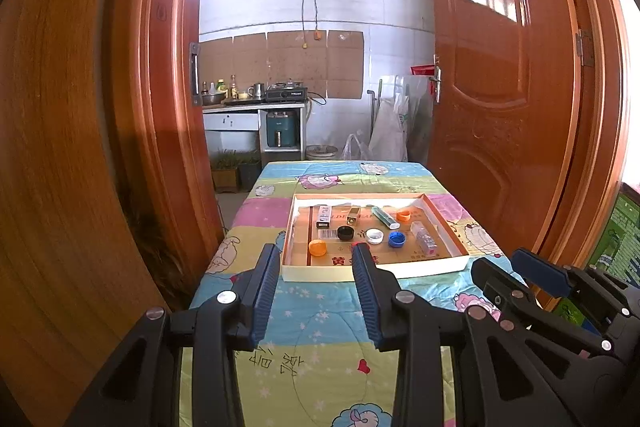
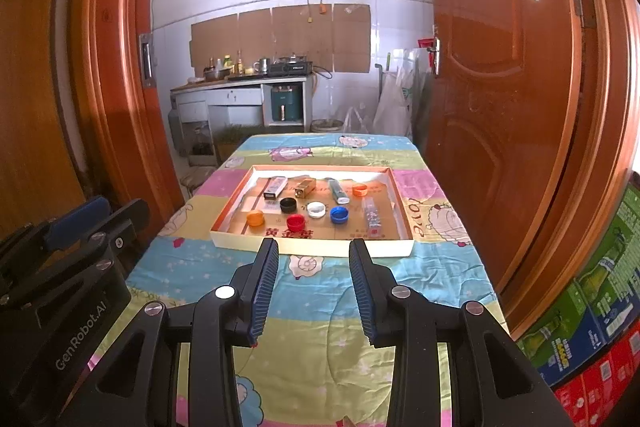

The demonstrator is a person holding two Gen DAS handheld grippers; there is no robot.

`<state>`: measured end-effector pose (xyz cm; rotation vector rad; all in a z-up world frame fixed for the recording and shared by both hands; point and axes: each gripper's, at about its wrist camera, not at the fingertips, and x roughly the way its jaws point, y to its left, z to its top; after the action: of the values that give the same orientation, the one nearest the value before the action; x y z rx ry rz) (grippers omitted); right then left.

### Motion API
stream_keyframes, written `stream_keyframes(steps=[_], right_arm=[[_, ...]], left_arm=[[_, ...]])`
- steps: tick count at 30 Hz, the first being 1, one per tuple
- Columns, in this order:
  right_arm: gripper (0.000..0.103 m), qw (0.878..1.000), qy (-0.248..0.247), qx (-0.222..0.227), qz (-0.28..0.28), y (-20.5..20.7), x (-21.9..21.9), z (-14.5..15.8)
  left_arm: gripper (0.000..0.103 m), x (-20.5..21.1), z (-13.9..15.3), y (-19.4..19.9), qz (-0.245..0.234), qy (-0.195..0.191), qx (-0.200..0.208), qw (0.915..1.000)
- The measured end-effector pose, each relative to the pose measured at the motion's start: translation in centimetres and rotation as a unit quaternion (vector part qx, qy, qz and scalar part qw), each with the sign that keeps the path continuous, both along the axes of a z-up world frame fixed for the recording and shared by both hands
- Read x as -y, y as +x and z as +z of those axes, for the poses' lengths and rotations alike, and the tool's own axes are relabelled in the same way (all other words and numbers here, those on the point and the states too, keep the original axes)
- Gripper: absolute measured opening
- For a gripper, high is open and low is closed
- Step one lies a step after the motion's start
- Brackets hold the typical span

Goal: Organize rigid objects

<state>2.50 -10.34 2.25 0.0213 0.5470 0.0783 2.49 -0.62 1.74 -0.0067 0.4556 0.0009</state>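
The left gripper (image 1: 314, 251) and right gripper (image 2: 314, 247) hang over a cartoon-print cloth (image 2: 320, 307) with jaws apart, empty — ahead lies a shallow box (image 2: 316, 247) between orange doors, a kitchen beyond. Inside it: six bottle caps — two orange, one each black (image 2: 288, 204), red (image 2: 296, 222), white, blue — and four small oblong items.

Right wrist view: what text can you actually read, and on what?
"GenRobot.AI": side of the left gripper.
"love": tablecloth, right of the tray.
Red characters on the tray's cardboard floor, first reads "黄"; rest unclear.
Stacked cartons, small boxes in tray: too blurred.
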Motion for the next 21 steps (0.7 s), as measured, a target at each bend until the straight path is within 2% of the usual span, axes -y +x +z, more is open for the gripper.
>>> stream_keyframes(steps=[21], right_arm=[[0.038, 1.0, -0.003, 0.005, 0.0, -0.37, -0.13, 0.33]], left_arm=[[0.038, 0.1, 0.14, -0.05, -0.003, 0.004, 0.001, 1.0]])
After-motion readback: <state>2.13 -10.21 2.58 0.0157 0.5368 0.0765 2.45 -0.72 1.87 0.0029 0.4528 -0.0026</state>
